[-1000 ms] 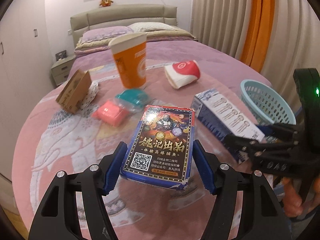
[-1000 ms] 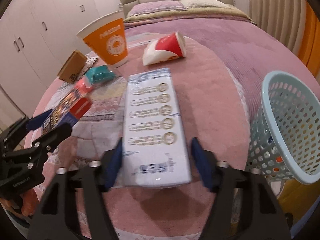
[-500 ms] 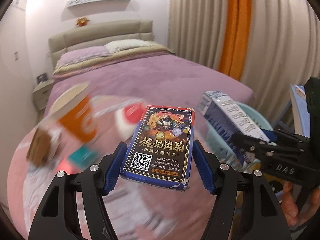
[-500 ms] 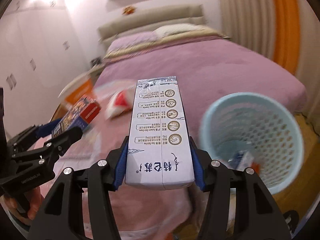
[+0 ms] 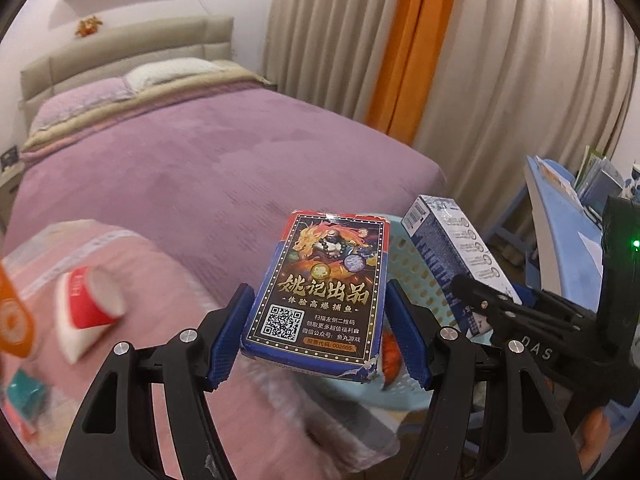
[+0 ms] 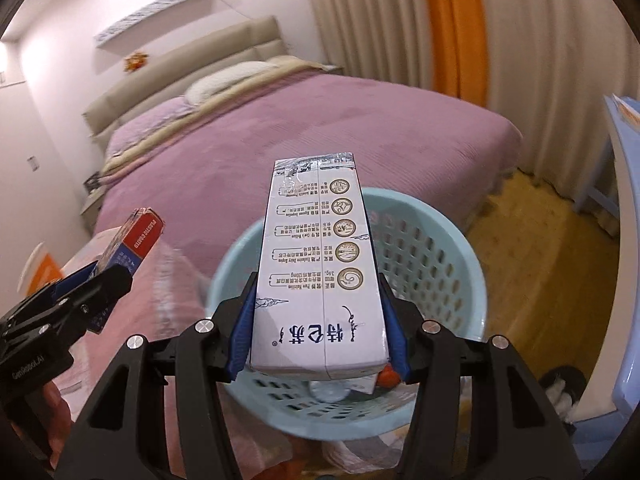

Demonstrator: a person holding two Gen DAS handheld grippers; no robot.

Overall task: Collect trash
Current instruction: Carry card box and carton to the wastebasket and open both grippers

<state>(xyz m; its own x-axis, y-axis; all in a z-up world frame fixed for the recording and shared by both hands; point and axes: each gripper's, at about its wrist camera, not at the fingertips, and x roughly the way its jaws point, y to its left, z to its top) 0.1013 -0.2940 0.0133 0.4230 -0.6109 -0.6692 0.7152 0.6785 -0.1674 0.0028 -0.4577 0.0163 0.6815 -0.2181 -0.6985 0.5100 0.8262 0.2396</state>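
My left gripper [image 5: 318, 334] is shut on a dark blue playing-card box [image 5: 324, 288] with a dragon picture and a QR code, held in the air beside the basket. My right gripper [image 6: 318, 330] is shut on a long white milk carton [image 6: 320, 264] and holds it over the mouth of the light blue mesh basket [image 6: 440, 248]. The carton [image 5: 452, 248] and the basket [image 5: 412, 268] also show in the left wrist view, at the right. The card box [image 6: 134, 240] shows at the left of the right wrist view. Some trash lies in the basket's bottom.
A red and white paper cup [image 5: 86, 312] lies on its side on the pink table cover [image 5: 160, 280], with an orange cup [image 5: 12, 316] at the far left. A purple bed [image 6: 320, 128] lies behind. A blue desk [image 5: 560, 224] stands at the right, curtains behind.
Both grippers have swung right, away from the table, carrying their boxes toward the basket. The milk carton is now over the basket's mouth.
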